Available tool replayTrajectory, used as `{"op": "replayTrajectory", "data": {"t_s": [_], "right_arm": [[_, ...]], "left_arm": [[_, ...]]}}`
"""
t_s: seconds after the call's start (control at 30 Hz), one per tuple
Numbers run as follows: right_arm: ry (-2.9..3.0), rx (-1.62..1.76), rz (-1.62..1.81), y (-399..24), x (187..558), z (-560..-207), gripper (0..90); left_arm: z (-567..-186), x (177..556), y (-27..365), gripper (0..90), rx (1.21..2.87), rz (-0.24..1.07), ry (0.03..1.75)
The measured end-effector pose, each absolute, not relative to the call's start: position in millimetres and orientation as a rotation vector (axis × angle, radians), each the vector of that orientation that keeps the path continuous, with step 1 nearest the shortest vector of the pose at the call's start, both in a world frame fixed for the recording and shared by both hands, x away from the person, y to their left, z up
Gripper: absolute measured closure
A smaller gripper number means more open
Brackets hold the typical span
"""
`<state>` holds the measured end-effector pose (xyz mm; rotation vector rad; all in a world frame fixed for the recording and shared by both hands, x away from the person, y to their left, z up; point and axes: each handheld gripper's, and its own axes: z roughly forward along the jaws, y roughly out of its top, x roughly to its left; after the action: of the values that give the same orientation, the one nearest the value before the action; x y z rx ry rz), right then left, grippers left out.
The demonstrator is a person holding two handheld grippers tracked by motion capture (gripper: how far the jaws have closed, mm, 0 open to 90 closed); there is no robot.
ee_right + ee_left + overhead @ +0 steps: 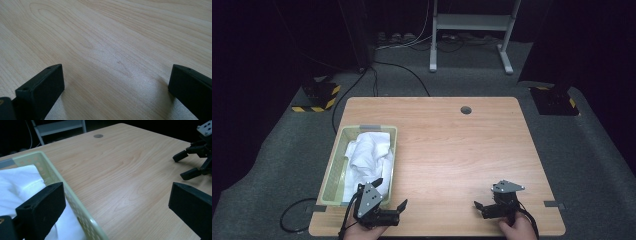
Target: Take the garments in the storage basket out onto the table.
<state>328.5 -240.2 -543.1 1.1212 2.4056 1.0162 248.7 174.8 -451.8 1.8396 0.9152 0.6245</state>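
Observation:
A pale green perforated basket (333, 162) stands on the left part of the wooden table (452, 145) and holds a crumpled white cloth (367, 155). My left gripper (392, 192) is open at the basket's near right corner. In the left gripper view (116, 192) one jaw is over the cloth (17, 182) inside the basket's rim (75, 200), and the other is over bare wood. My right gripper (484, 197) is open at the near right of the table, low over bare wood (116, 72), with nothing between its jaws. It is also at the right edge of the left gripper view (185, 165).
A round cable hole (466, 109) sits near the table's far edge. Behind the table on grey carpet stand a white metal frame (472, 22) and two yellow-and-black striped bases (317, 95) (557, 100), with cables between. A strip of grey tape (552, 204) marks the near right edge.

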Motion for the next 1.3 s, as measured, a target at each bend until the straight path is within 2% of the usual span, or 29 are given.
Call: {"op": "replayTrajectory", "data": {"t_s": [1.3], "right_arm": [[2.406, 1.123, 1.019, -240.4, 328.6, -543.1, 0.0]], "left_arm": [[-433.2, 259.9, 223.7, 1.4, 1.807, 0.752, 1.031]]}}
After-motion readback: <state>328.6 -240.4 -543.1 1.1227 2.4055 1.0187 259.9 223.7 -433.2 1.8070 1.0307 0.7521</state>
